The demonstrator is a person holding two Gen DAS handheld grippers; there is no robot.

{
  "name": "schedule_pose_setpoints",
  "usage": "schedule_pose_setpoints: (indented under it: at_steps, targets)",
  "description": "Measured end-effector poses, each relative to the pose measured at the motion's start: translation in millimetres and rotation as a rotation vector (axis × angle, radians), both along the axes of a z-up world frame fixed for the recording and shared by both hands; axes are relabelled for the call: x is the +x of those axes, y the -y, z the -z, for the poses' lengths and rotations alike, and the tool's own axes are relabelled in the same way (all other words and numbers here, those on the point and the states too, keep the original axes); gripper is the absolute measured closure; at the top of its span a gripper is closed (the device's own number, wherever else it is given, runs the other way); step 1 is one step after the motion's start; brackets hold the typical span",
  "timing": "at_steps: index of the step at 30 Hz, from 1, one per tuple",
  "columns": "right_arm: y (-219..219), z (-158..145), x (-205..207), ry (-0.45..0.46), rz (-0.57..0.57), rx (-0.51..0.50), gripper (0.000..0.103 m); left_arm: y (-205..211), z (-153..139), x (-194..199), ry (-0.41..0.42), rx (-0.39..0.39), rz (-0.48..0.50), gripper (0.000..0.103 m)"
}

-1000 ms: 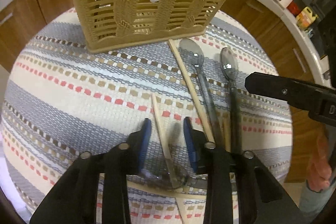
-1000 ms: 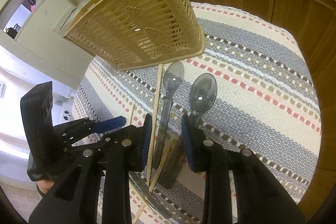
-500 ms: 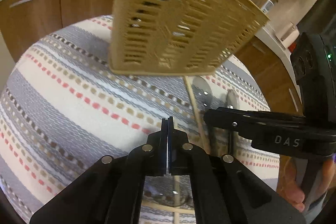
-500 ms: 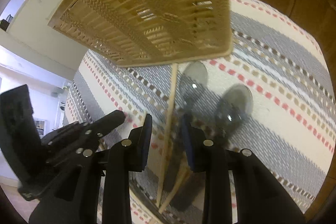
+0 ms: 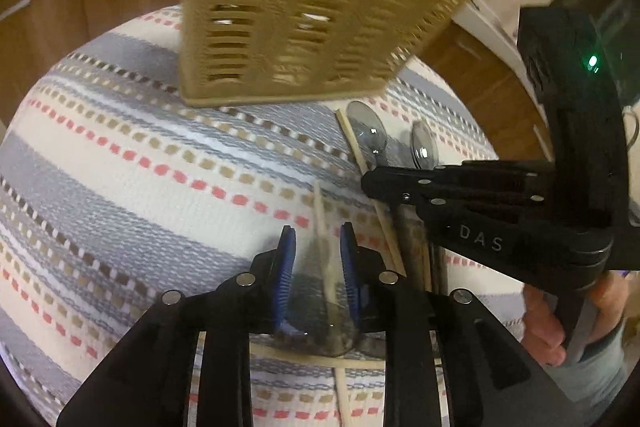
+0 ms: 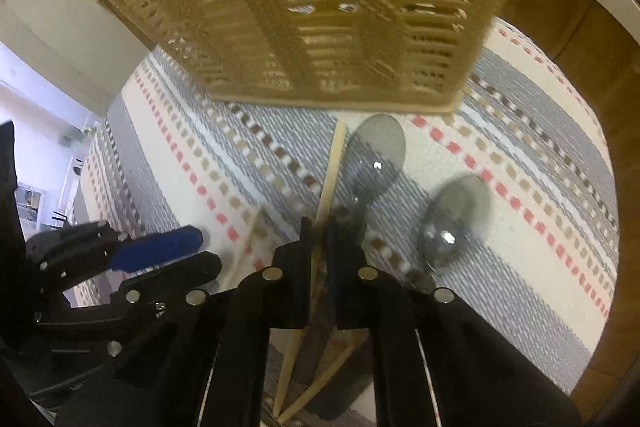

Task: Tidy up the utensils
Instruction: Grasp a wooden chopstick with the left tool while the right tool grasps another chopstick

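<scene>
Chopstick [image 6: 330, 175] lying centre frame on striped cloth [image 6: 520, 227], below basket [image 6: 320, 7]; I'm pinching it w/ right gripper [image 6: 319, 231], jaws just closing. Left gripper [image 5: 316, 251] opening, straddling another stick [image 5: 322, 227].

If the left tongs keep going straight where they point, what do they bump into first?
Probably the wooden chopstick lying between the left tongs' open blue pads, then the striped cloth under it. Depth is hard to judge.

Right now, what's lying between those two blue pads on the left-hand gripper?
A wooden chopstick runs up the gap between the left gripper pads on the striped cloth, touching neither. The left wrist view shows it.
</scene>
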State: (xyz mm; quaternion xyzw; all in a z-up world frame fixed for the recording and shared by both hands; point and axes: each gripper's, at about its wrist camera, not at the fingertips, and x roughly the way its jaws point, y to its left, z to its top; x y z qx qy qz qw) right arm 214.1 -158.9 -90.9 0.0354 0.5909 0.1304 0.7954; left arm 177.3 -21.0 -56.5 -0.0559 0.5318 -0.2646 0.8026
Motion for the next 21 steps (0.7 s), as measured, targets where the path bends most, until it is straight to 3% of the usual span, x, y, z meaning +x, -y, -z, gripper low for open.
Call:
schedule_pose_setpoints:
  at_steps: [5,6,7,9,11,16,18,20,21]
  targets:
    - [15,5,-7,-0.036,0.014,0.067,0.098,34,1,-3,0.034,0.157,0.044,0.081]
    - [15,5,-7,-0.041,0.014,0.074,0.098,38,1,-4,0.042,0.183,0.042,0.084]
    - [15,7,-7,-0.045,0.012,0.078,0.098,43,1,-5,0.065,0.234,0.03,0.1]
    - [16,-1,-7,-0.047,0.008,0.074,0.098,48,1,-6,0.078,0.248,0.026,0.1]
    - [17,-3,-8,-0.048,-0.007,0.06,0.098,42,0,-6,0.08,0.215,0.008,0.1]
    - [9,-6,-5,-0.064,-0.023,0.024,0.096,-6,-15,4,0.1,0.015,-0.111,0.1]
    - [2,-5,-5,-0.078,-0.034,0.015,0.091,-21,-21,9,0.098,-0.041,-0.148,0.1]
    - [-7,-6,-4,-0.086,-0.048,0.015,0.079,-26,-20,13,0.087,-0.049,-0.152,0.1]
    - [-10,-6,-4,-0.083,-0.052,0.001,0.079,-30,-19,13,0.081,-0.055,-0.15,0.099]
